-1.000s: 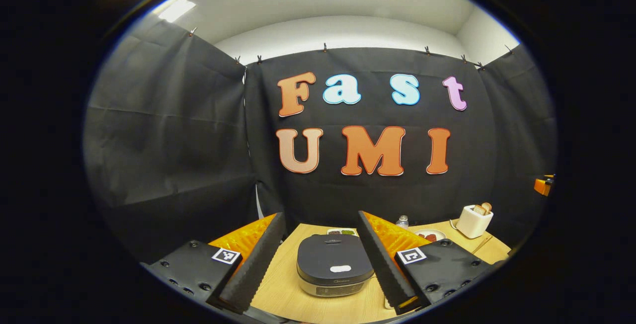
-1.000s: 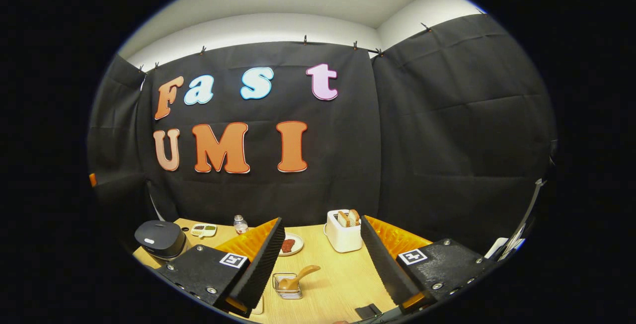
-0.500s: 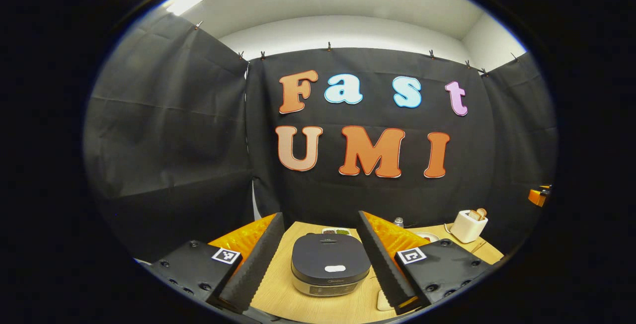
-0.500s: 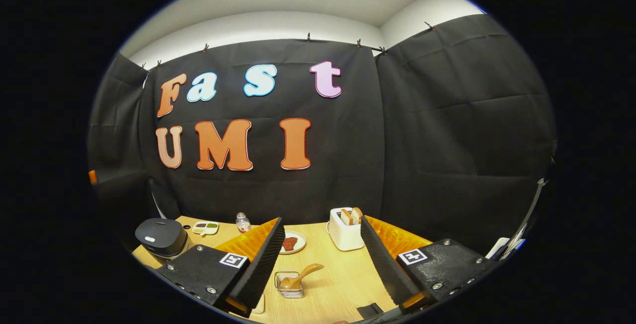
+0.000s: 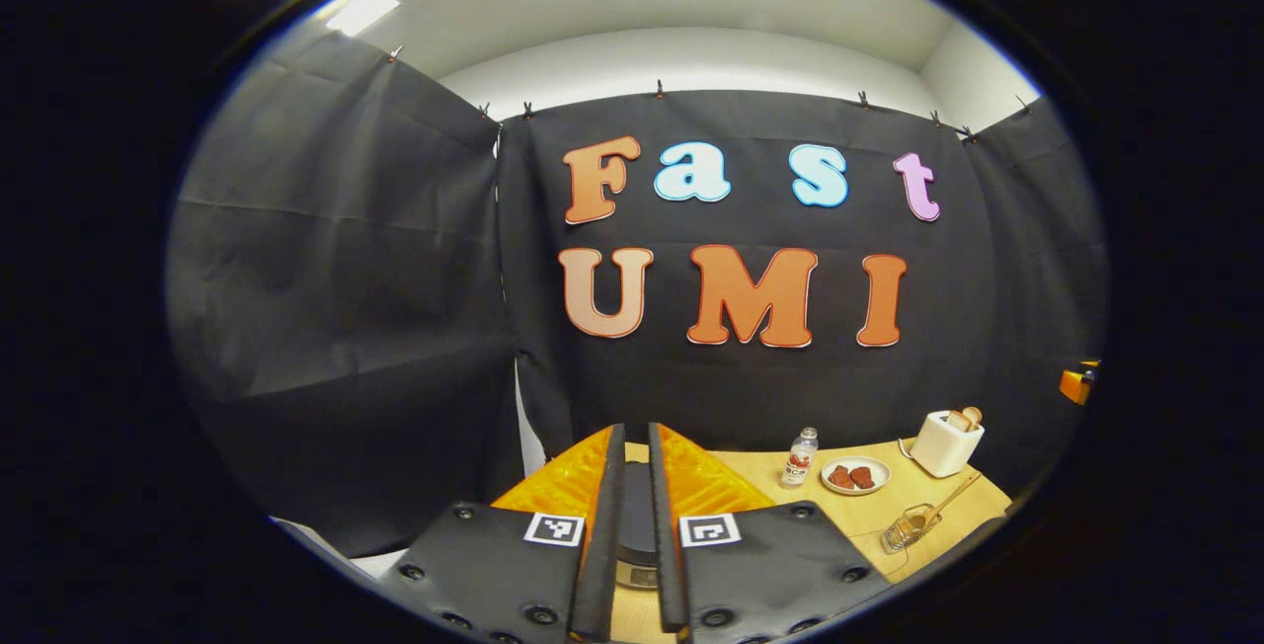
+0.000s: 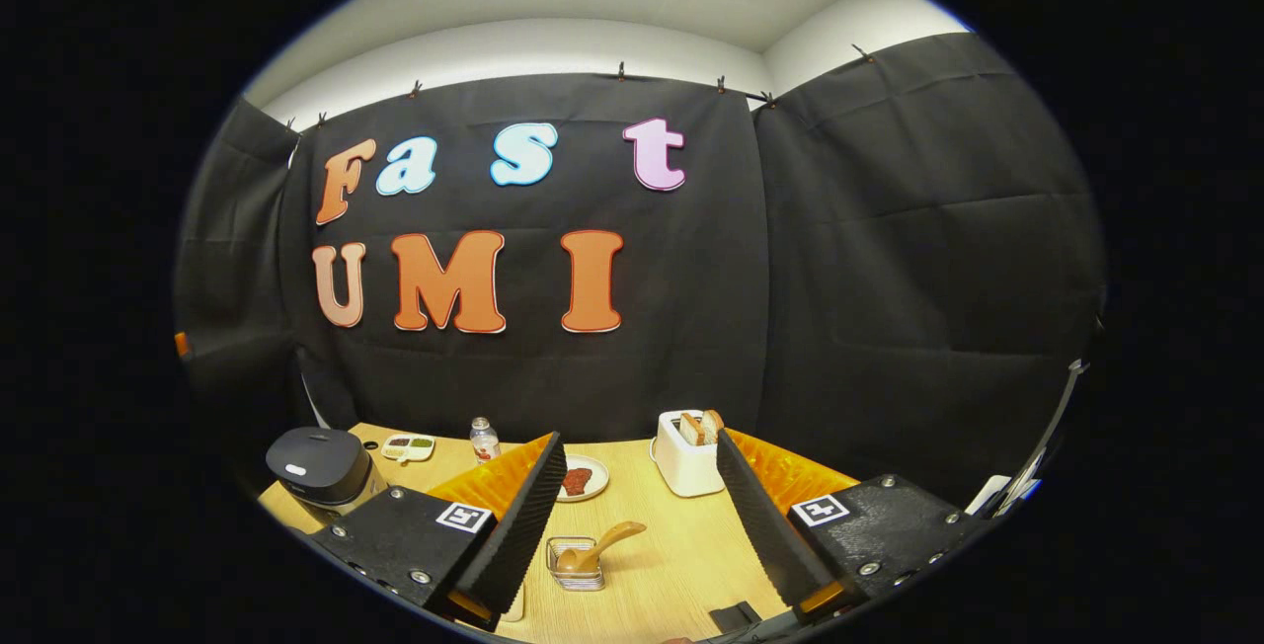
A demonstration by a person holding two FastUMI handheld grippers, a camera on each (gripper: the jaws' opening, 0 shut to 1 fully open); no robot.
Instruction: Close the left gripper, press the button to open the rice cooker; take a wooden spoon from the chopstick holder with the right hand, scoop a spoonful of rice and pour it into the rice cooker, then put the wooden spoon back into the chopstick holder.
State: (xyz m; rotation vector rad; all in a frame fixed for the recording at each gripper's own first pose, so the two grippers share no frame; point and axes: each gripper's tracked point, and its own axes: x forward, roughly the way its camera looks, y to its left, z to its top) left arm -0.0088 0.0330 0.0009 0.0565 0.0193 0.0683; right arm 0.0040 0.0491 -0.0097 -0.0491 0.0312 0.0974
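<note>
My left gripper [image 5: 634, 432] is shut, its two fingers standing almost together with only a slim gap. Through that gap I see a strip of the dark rice cooker [image 5: 635, 525], lid down, just ahead and below. In the right gripper view the rice cooker [image 6: 316, 466] sits at the table's far left. A wooden spoon [image 6: 602, 545] leans in the wire chopstick holder [image 6: 576, 565], a little ahead of my right gripper [image 6: 640, 439] and nearer its left finger. That gripper is open and holds nothing. The chopstick holder [image 5: 904, 528] also shows at the right in the left gripper view.
On the wooden table [image 6: 671, 545] a white toaster [image 6: 686, 451] with bread stands at the back. Left of it are a plate [image 6: 581, 478] of red food, a small bottle [image 6: 484, 440] and a divided dish [image 6: 407, 446]. A dark flat object [image 6: 733, 616] lies near the front edge.
My left gripper's fingers have come together from wide open, now hiding most of the rice cooker. The right gripper has barely moved and stays open.
</note>
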